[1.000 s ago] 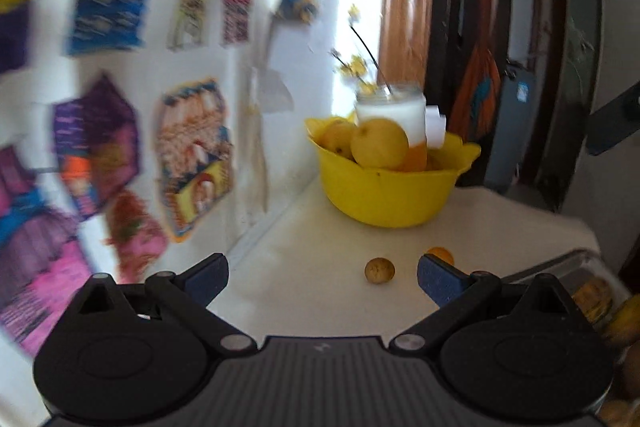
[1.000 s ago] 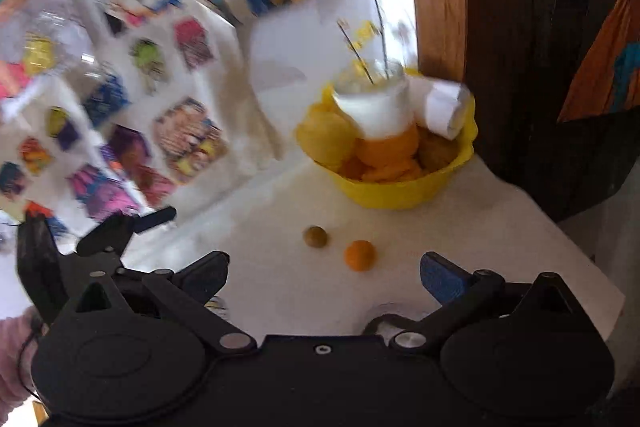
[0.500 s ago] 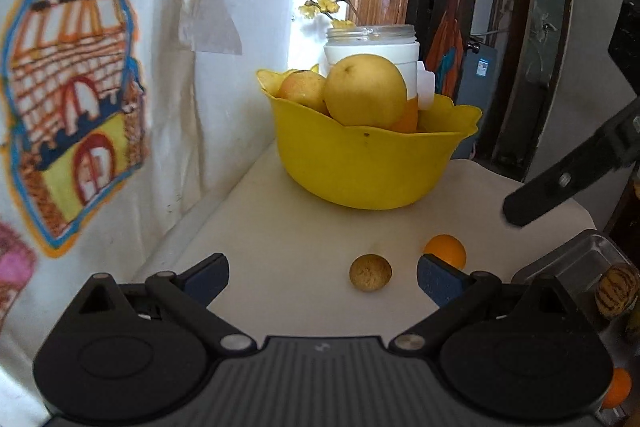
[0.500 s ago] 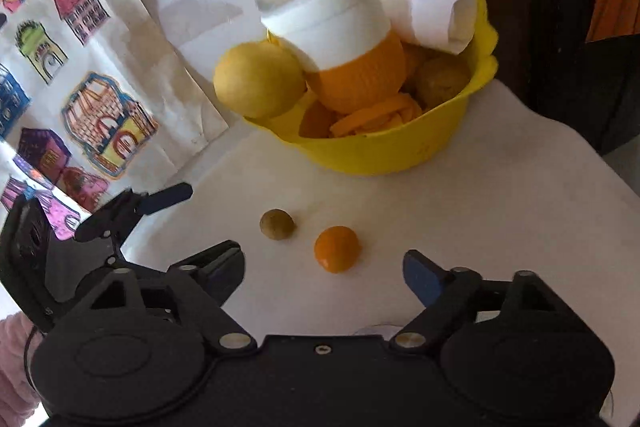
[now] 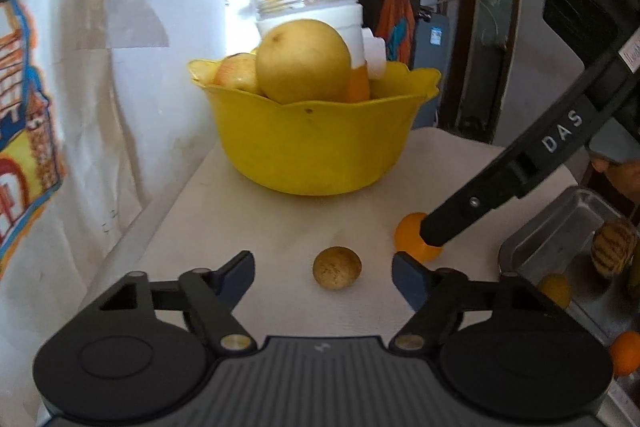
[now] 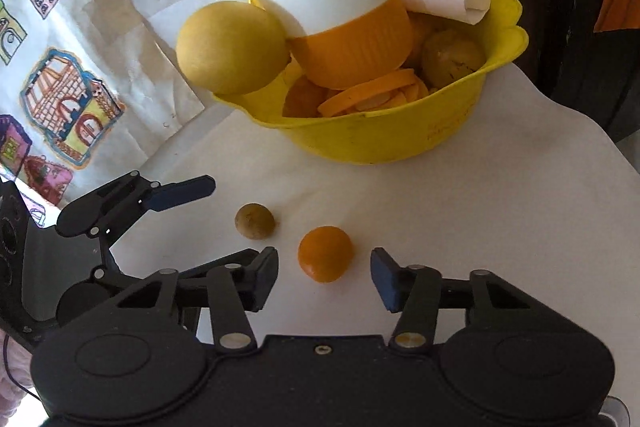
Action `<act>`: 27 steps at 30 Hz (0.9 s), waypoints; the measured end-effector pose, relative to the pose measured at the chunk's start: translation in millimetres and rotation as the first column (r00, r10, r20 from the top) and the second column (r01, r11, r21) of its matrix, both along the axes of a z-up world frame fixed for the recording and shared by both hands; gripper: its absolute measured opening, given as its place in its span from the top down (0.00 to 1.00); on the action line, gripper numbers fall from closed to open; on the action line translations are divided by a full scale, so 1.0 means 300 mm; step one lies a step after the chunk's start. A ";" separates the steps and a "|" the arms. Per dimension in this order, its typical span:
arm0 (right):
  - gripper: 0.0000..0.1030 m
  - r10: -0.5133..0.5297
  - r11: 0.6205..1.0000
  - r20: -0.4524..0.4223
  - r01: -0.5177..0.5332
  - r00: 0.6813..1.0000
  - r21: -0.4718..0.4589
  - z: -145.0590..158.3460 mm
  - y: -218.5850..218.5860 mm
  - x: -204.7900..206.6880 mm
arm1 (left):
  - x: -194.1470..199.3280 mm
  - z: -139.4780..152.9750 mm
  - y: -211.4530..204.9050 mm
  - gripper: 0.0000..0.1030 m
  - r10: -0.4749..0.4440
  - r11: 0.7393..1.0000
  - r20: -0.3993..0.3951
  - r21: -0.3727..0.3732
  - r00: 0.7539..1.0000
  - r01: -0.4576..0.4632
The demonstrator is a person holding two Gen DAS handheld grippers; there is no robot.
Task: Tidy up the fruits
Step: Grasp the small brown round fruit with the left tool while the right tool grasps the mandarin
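A small brown fruit (image 5: 337,267) lies on the white tabletop between the fingers of my left gripper (image 5: 323,273), whose jaws are closing with a gap on both sides. A small orange fruit (image 6: 325,253) lies between the fingers of my right gripper (image 6: 324,277), also closing, pads not touching it. In the right wrist view the brown fruit (image 6: 255,220) sits just left of the orange one, with the left gripper's fingers (image 6: 180,190) beside it. The right gripper's finger (image 5: 500,183) reaches down to the orange fruit (image 5: 414,237) in the left wrist view.
A yellow bowl (image 5: 320,143) behind the fruits holds a large yellow fruit (image 5: 303,61), a white and orange jar (image 6: 340,15), rolled paper and more fruit. A metal tray (image 5: 576,255) with fruits stands at the right. A wall with drawings (image 6: 68,103) runs along the left.
Both grippers have come down toward the table and closer to the two small fruits. Their jaws have narrowed, the right more than the left, and each now straddles a fruit.
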State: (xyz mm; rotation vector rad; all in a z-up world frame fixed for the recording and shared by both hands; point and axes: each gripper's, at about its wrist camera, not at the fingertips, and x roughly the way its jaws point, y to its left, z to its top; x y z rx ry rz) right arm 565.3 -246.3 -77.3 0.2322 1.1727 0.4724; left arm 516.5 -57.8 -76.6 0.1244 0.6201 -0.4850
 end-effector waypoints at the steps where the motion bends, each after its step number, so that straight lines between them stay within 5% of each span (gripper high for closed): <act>1: 0.50 -0.001 1.000 0.000 0.001 1.000 0.000 -0.002 0.001 0.002 | 0.002 0.000 -0.003 0.29 -0.003 1.000 0.000 0.002 1.000 0.003; 13: 0.58 -0.009 1.000 -0.033 0.010 0.999 0.019 -0.054 0.015 0.026 | 0.028 -0.023 -0.044 0.60 0.010 0.999 -0.043 0.030 0.999 -0.009; 27: 0.66 0.014 1.000 -0.013 -0.014 1.000 -0.001 -0.045 0.042 0.011 | 0.036 -0.023 -0.058 0.70 -0.013 1.000 -0.061 -0.004 0.998 0.012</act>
